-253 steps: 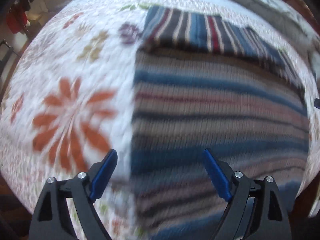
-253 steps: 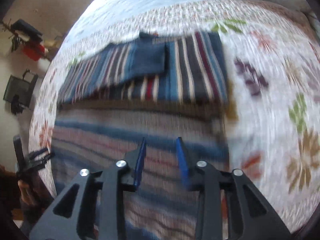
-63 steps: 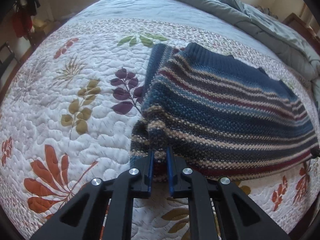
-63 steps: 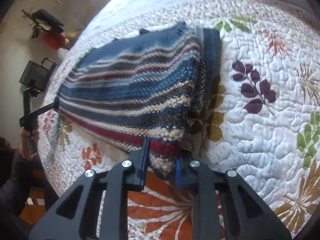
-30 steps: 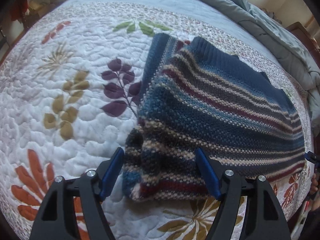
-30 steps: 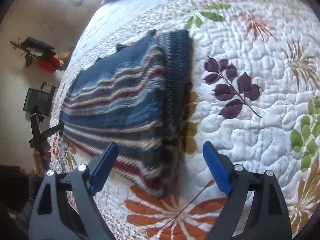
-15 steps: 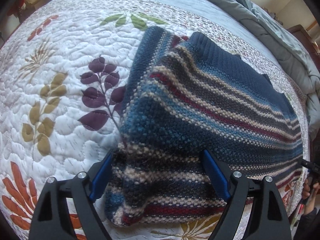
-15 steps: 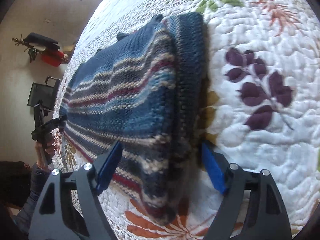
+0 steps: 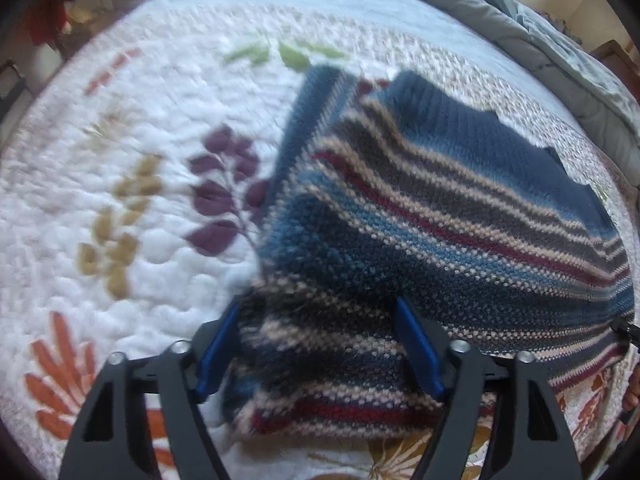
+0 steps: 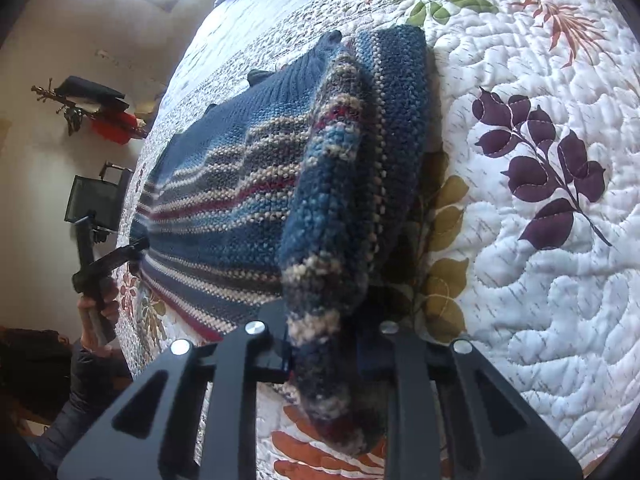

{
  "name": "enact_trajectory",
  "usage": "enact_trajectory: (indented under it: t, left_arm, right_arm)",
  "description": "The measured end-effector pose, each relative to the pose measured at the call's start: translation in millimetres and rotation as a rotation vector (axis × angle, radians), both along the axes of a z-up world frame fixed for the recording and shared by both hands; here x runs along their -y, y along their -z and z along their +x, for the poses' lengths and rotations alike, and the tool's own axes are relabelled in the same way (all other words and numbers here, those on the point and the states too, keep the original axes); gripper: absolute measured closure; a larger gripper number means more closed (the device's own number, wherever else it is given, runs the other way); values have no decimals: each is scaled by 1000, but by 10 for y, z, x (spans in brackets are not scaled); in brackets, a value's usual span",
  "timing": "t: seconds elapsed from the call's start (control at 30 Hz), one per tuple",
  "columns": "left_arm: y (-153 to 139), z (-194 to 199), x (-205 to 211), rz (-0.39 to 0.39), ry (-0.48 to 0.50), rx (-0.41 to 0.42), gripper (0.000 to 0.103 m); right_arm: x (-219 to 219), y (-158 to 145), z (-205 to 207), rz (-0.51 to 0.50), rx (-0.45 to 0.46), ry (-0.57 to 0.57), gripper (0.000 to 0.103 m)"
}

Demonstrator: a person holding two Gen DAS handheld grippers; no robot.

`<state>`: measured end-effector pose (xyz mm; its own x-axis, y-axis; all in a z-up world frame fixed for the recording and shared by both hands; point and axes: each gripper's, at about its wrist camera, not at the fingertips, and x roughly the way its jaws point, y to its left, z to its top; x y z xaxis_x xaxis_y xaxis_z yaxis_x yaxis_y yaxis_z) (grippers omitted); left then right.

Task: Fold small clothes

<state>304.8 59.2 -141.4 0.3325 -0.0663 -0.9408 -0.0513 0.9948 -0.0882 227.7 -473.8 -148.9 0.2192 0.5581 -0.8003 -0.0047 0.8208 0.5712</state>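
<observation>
Two grippers work the sweater (image 9: pixel 440 216): right gripper (image 10: pixel 324 354) has just clamped its corner; left gripper (image 9: pixel 320 354), fingers apart and closing, should pinch the matching corner before lifting evenly.

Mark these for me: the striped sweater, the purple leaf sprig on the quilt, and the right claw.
striped sweater (image 9: pixel 460 216), left wrist view, on the striped top layer.
purple leaf sprig (image 10: pixel 548 168), right wrist view, on a leaf near its stem.
right claw (image 10: pixel 326 354), right wrist view, on the bunched knit pinched between its fingers.
</observation>
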Motion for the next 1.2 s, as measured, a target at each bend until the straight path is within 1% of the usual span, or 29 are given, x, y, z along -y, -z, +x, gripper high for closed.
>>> enact_trajectory:
  t: [0.03, 0.1, 0.13, 0.17, 0.23, 0.3, 0.33, 0.37, 0.43, 0.5, 0.53, 0.57, 0.63, 0.83, 0.93, 1.07, 1.13, 1.2]
  left_arm:
    - [-97, -34, 30, 31, -4, 32, 34]
    - [-329, -119, 133, 48, 11, 110, 34]
    - [-443, -156, 195, 41, 18, 146, 34]
    - [-582, -201, 286, 13, 32, 188, 34]
    - [-721, -229, 471, -47, 88, 221, 34]
    - [-735, -187, 759, -84, 177, 201, 34]
    - [-674, -138, 900, -94, 218, 172, 34]
    - [-606, -90, 996, -95, 237, 148, 34]
    - [-389, 10, 1158, -76, 249, 90, 35]
    - [-154, 122, 1222, -66, 237, 27, 43]
    - [-62, 144, 1225, -66, 229, 7, 42]
    - [27, 180, 1204, -74, 226, -5, 40]
    - [105, 203, 1221, -84, 229, -13, 39]
    - [220, 241, 1289, -60, 265, -22, 36]
    - [202, 243, 1244, -61, 265, -18, 35]
    - [229, 257, 1237, -75, 269, -18, 34]
    - [230, 260, 1225, -80, 272, -21, 34]
    - [221, 270, 1209, -85, 272, -25, 34]
  right_arm:
    - [11, 13, 1, 5, -3, 2, 83]
    - [16, 20, 0, 5, -5, 2, 83]
    - [16, 22, -5, -1, -4, -1, 83]
    - [16, 25, -7, -4, -4, -2, 83]
    - [-21, 31, -4, -6, -7, 2, 83]
    - [-35, 37, -7, -5, -9, 6, 83]
    - [-34, 40, -7, -3, -11, 10, 83]
    - [-28, 40, -7, -1, -13, 12, 83]
    - [-18, 46, -3, 6, -19, 19, 83]
    - [6, 60, -1, 16, -27, 26, 83]
    - [21, 71, 1, 24, -32, 30, 82]
    - [37, 77, -2, 28, -36, 31, 82]
    - [65, 100, 6, 37, -44, 36, 82]
    - [79, 124, 4, 29, -59, 50, 81]
    - [74, 89, -11, 29, -62, 70, 81]
    - [55, -141, -4, 57, -39, 104, 84]
    - [-6, -407, 34, 91, 6, 108, 84]
    - [-155, -720, 123, 100, 56, 94, 85]
